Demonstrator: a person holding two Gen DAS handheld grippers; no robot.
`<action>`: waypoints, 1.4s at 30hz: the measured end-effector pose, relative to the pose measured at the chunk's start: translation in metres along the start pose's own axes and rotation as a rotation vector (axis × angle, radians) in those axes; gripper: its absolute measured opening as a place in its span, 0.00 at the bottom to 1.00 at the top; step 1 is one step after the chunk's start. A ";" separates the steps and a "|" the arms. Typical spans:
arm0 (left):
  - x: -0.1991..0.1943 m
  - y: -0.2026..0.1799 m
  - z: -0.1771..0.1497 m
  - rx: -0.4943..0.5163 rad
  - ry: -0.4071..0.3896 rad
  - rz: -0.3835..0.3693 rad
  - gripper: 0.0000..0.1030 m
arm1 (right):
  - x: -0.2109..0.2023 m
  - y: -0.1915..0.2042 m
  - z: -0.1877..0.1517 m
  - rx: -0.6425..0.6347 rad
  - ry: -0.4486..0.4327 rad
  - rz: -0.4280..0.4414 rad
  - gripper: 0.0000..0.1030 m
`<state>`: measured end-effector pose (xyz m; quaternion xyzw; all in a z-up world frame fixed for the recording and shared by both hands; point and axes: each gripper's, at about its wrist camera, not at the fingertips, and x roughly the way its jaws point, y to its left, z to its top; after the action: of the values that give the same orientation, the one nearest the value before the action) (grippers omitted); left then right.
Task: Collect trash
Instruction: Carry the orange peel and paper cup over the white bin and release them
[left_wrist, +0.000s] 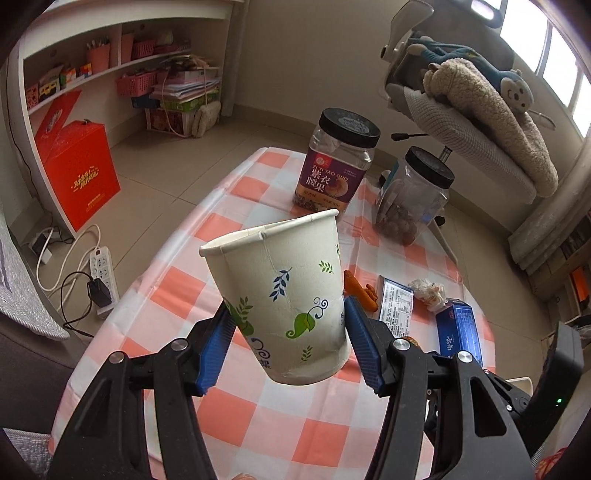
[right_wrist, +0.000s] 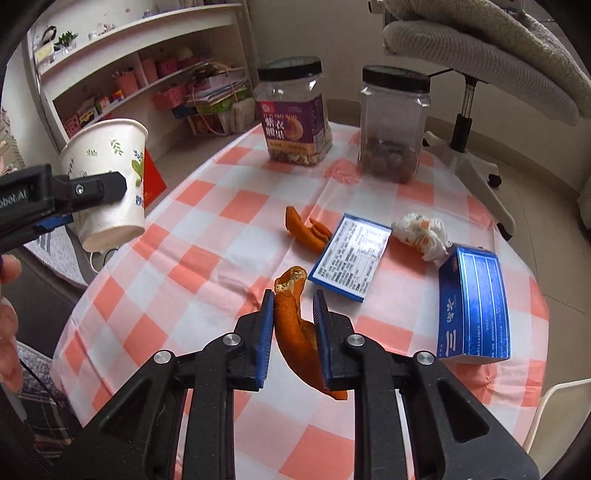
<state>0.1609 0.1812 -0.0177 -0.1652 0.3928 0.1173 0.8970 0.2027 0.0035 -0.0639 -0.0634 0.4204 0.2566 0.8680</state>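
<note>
My left gripper (left_wrist: 288, 332) clamps the paper cup (left_wrist: 280, 295) tilted above the table (right_wrist: 207, 258); my right gripper (right_wrist: 293, 332) pinches an orange peel (right_wrist: 295, 332) by a thin edge. Peel may slip, missing the cup.

**Table layout, near to far**

On the checked tablecloth (right_wrist: 229, 258), two lidded jars (right_wrist: 293, 114) stand at the far edge. Nearer lie orange peel (right_wrist: 308, 230), a flat carton (right_wrist: 351, 256), crumpled tissue (right_wrist: 421, 232), then a box (right_wrist: 472, 306) rightmost.
</note>
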 end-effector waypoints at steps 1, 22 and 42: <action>-0.004 -0.003 0.000 0.011 -0.020 0.002 0.57 | -0.006 0.002 0.003 -0.004 -0.027 -0.006 0.19; -0.075 -0.074 -0.016 0.246 -0.437 0.084 0.58 | -0.104 -0.018 0.021 0.040 -0.369 -0.143 0.17; -0.086 -0.138 -0.037 0.297 -0.447 -0.036 0.58 | -0.171 -0.072 -0.003 0.110 -0.461 -0.293 0.18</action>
<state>0.1259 0.0327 0.0507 -0.0086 0.1949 0.0761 0.9778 0.1486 -0.1259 0.0568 -0.0162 0.2114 0.1126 0.9708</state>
